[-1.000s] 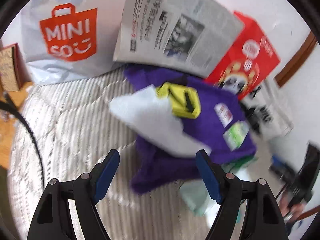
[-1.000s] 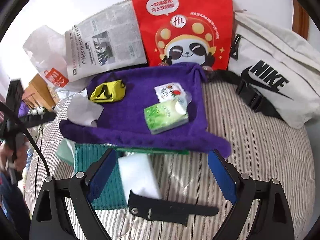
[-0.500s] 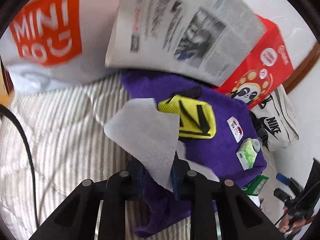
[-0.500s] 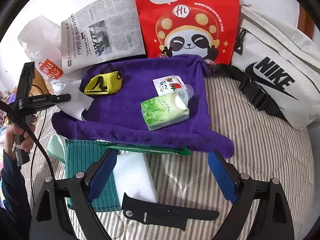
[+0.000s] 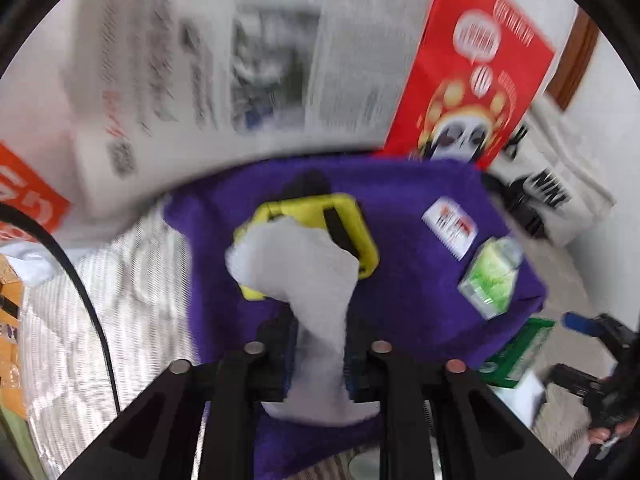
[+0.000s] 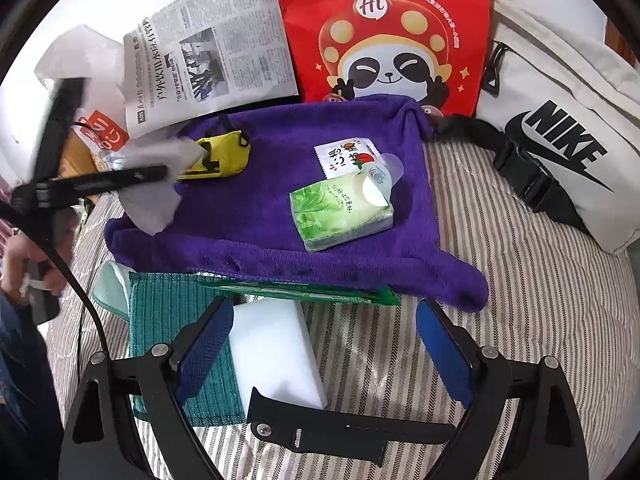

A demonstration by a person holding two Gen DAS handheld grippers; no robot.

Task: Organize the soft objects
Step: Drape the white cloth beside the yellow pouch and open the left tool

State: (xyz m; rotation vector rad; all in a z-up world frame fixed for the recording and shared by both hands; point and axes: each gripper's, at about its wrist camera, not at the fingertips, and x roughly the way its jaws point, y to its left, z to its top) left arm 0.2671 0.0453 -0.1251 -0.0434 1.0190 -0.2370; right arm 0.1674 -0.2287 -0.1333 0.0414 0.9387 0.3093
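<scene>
My left gripper (image 5: 318, 344) is closing on a white tissue (image 5: 308, 276), which stands crumpled up from between its pads over the purple towel (image 5: 408, 280). Just beyond it lies a yellow pouch (image 5: 340, 216). In the right wrist view the same tissue (image 6: 156, 192) hangs from the left gripper (image 6: 160, 172) above the towel's (image 6: 260, 216) left end. A green tissue pack (image 6: 340, 212) and a small sachet (image 6: 344, 156) lie on the towel. My right gripper (image 6: 324, 312) stands open over a white sponge (image 6: 272, 352), a teal cloth (image 6: 168, 320) and a black watch strap (image 6: 344, 428).
A red panda bag (image 6: 380, 32), a newspaper (image 6: 208, 60) and a white plastic bag (image 6: 80, 64) lean along the back. A white Nike bag (image 6: 560, 140) lies at the right. Everything rests on a striped bedcover (image 6: 500, 320). A flat green packet (image 6: 312, 290) sticks out under the towel.
The left jaws went from wide open to closed on the white tissue, and the gripper moved with it over the towel toward the yellow pouch. The right gripper has stayed put.
</scene>
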